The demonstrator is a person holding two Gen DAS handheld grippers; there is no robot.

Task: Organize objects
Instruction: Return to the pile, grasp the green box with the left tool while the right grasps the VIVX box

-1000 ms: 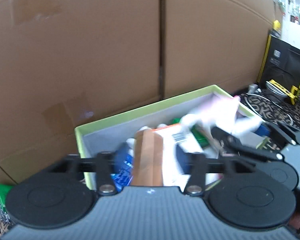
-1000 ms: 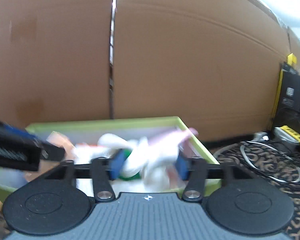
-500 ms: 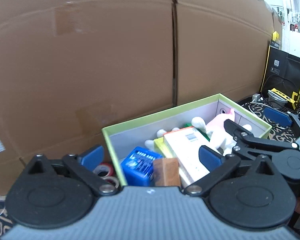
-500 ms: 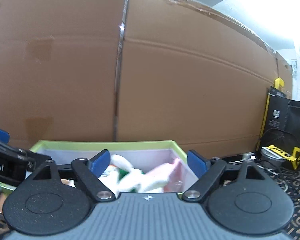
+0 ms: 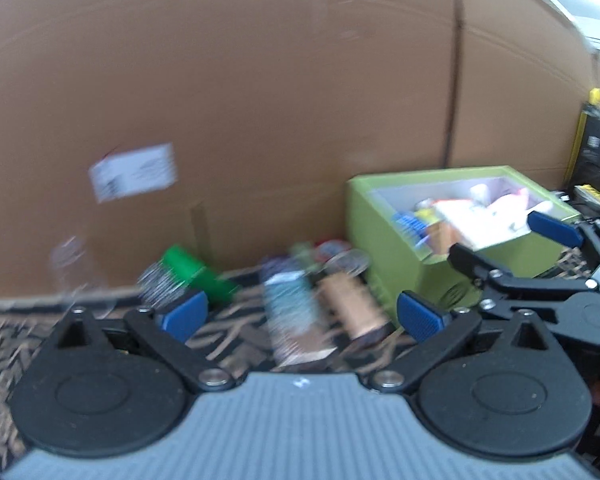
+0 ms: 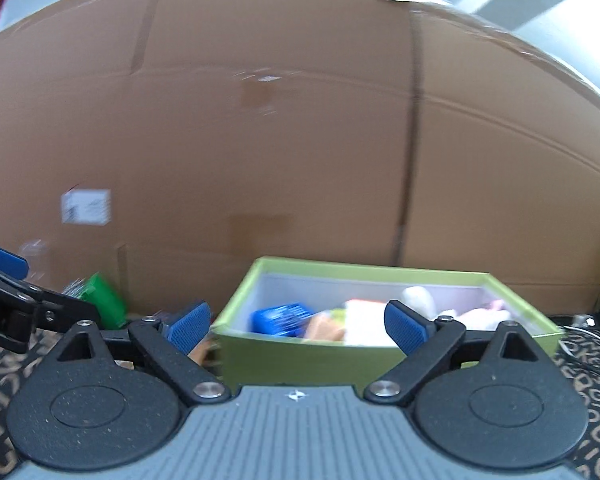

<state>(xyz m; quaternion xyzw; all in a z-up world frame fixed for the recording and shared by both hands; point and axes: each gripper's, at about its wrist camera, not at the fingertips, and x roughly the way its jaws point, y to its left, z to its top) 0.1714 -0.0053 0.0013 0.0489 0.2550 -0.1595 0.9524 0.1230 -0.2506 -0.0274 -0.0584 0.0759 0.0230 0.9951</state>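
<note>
A green box (image 5: 396, 240) (image 6: 340, 354) sits on the patterned mat against a cardboard wall. It holds a blue item (image 6: 282, 318), a white carton (image 6: 364, 322) and a pale plush toy (image 6: 476, 314). Left of the box, loose items lie on the mat: a tan cylinder (image 5: 354, 306), a blurred blue-labelled package (image 5: 292, 312) and a green item (image 5: 196, 276). My left gripper (image 5: 302, 318) is open and empty above these loose items. My right gripper (image 6: 296, 324) is open and empty in front of the box.
A tall cardboard wall (image 5: 260, 100) closes off the back. A clear bottle (image 5: 74, 264) stands at far left. Tape rolls (image 5: 340, 254) lie beside the box. Black and yellow equipment (image 5: 592, 160) and cables (image 6: 588, 344) are at the right.
Both grippers opened, leaving the wooden piece and plush toy in the box. Both pulled back and swung left; the left one now faces the loose items on the mat.
</note>
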